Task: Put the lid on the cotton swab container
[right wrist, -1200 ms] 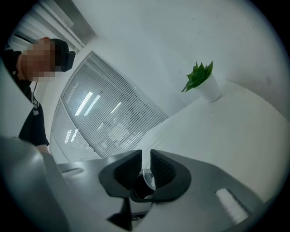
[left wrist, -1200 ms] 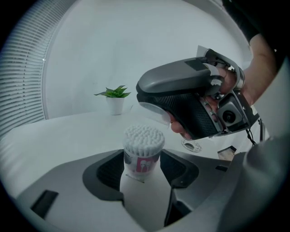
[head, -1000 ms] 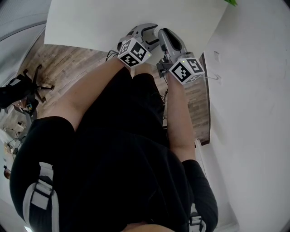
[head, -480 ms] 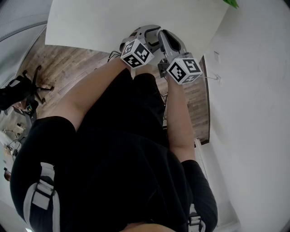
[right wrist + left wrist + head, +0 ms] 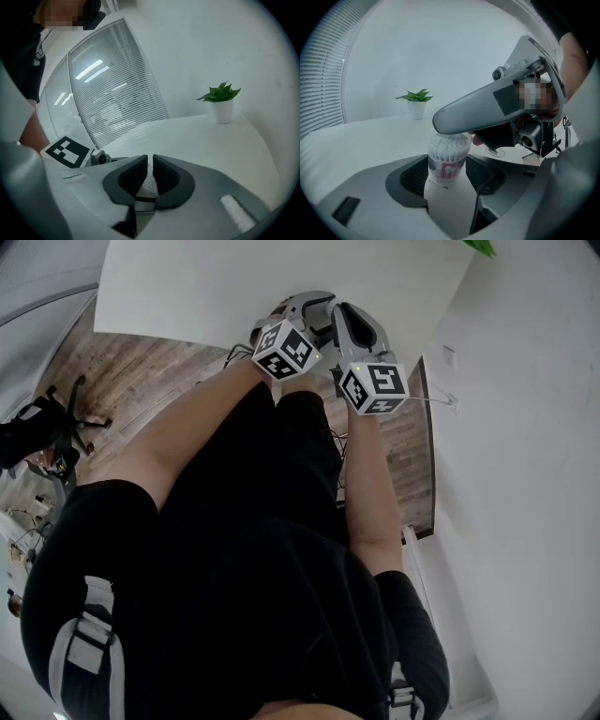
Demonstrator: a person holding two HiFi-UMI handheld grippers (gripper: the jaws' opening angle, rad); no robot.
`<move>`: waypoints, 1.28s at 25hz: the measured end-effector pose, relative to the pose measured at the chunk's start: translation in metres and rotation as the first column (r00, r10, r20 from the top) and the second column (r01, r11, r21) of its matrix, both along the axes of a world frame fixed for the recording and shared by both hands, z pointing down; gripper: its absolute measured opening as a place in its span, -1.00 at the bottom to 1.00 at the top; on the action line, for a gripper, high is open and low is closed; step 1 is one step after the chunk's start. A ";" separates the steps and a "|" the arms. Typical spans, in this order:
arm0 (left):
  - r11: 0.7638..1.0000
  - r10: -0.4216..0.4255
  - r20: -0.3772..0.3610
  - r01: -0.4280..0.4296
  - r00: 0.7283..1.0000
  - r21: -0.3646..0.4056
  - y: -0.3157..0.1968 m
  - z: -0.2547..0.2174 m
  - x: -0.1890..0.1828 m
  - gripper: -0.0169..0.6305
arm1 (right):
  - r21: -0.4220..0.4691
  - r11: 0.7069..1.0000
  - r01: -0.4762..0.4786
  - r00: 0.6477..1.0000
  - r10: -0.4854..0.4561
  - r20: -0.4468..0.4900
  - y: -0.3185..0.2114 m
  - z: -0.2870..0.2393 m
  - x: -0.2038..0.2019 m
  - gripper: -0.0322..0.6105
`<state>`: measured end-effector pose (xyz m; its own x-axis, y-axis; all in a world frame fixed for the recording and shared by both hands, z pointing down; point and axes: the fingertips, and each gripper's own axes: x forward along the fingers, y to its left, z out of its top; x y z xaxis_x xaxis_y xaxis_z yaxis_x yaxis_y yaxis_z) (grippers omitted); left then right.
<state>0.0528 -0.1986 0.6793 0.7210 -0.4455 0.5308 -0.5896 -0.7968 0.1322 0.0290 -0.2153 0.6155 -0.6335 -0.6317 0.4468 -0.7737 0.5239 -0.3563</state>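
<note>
Left gripper (image 5: 448,174) clamps the cotton swab container (image 5: 447,159) in wide-spread jaws; right gripper (image 5: 150,171), jaws nearly together, hovers above it.

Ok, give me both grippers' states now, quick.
Left gripper: closed on the cotton swab container.
Right gripper: nearly shut on a white textured piece; what it is cannot be told.

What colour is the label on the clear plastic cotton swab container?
Pink: the label shows best in the left gripper view.
</note>
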 end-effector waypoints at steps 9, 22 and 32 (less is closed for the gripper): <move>1.000 0.002 0.003 -0.002 1.000 0.007 0.002 -0.001 -0.002 -0.17 | 0.067 0.997 0.042 0.989 -0.032 -0.144 0.004 0.007 -0.004 -0.82; 1.000 -0.025 0.007 0.025 1.000 -0.014 0.013 -0.020 -0.048 -0.17 | 0.063 0.996 0.070 0.975 -0.055 -0.217 0.005 0.009 -0.010 -0.82; 0.988 -0.151 -0.099 0.153 0.984 0.013 0.020 -0.112 -0.113 -0.27 | 0.107 0.994 -0.036 0.999 0.037 -0.002 0.011 -0.073 0.013 -0.82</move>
<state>-0.0606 -0.1785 0.5676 0.6923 -0.5636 0.4508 -0.6888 -0.7022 0.1799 0.0416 -0.2047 0.5422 -0.6075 -0.6985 0.3781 -0.7943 0.5301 -0.2969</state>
